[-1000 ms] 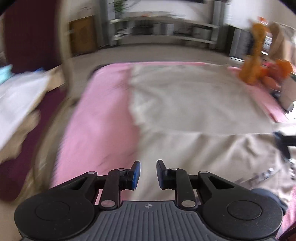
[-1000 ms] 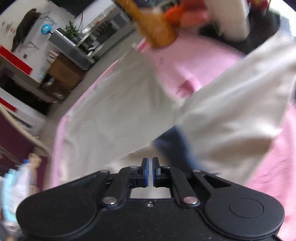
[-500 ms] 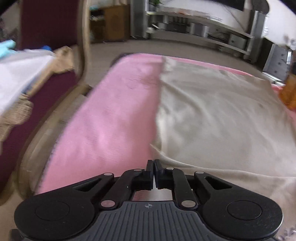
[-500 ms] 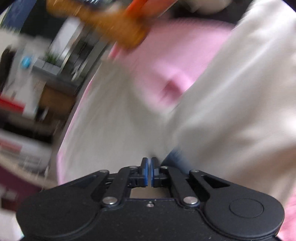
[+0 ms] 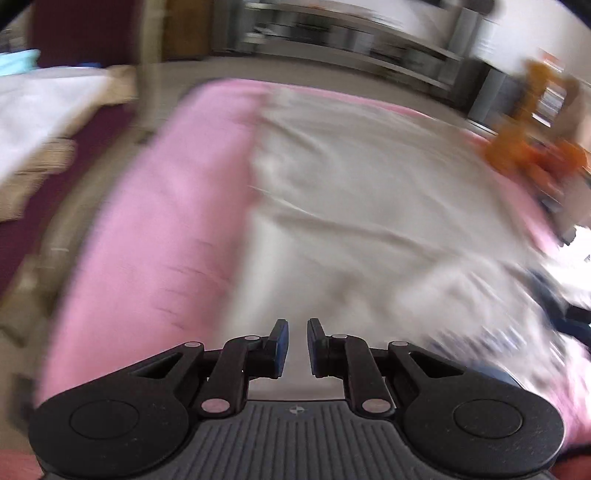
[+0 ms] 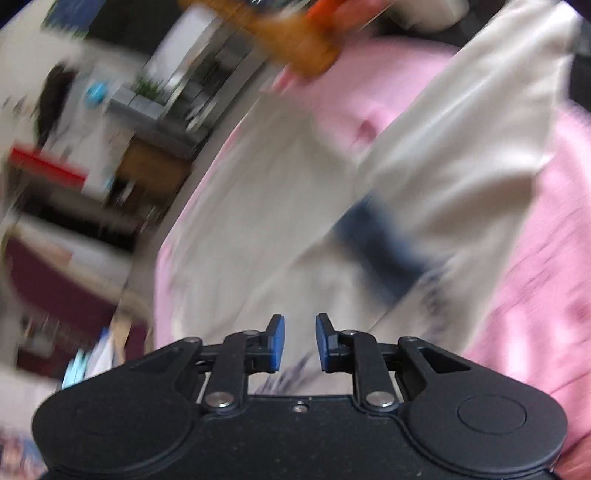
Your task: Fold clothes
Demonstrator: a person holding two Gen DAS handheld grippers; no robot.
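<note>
Here my left claw (image 5: pixel 296 341) hangs over the near edge of the shirt (image 5: pixel 369 206), its blue-padded tips parted with nothing between them. The shirt is a pale beige thing of soft, thin cloth, spread mostly flat on a pink blanket (image 5: pixel 166 221) that looks fuzzy and thick, with shallow creases running across the shirt's middle. My right claw (image 6: pixel 298 341) is likewise parted and empty, poised just above the same shirt (image 6: pixel 277 206). From that side one sleeve (image 6: pixel 480 129) lies folded over the body, its cloth smooth and rounded at the fold, and a dark navy band (image 6: pixel 376 251) shows beneath it near some printed lettering I cannot read through the blur. The pink blanket (image 6: pixel 535 277) shows on both sides of the shirt. At the far corner sits an orange plush toy (image 5: pixel 532 147), shaggy in outline, also seen as an orange smear from the right wrist (image 6: pixel 295 33). To the left of the bed is a maroon chair (image 5: pixel 74 37) with a light wooden frame, and white and tan cloths (image 5: pixel 37 107) are heaped on its seat. Both views are smeared by motion, so fine detail is lost.
</note>
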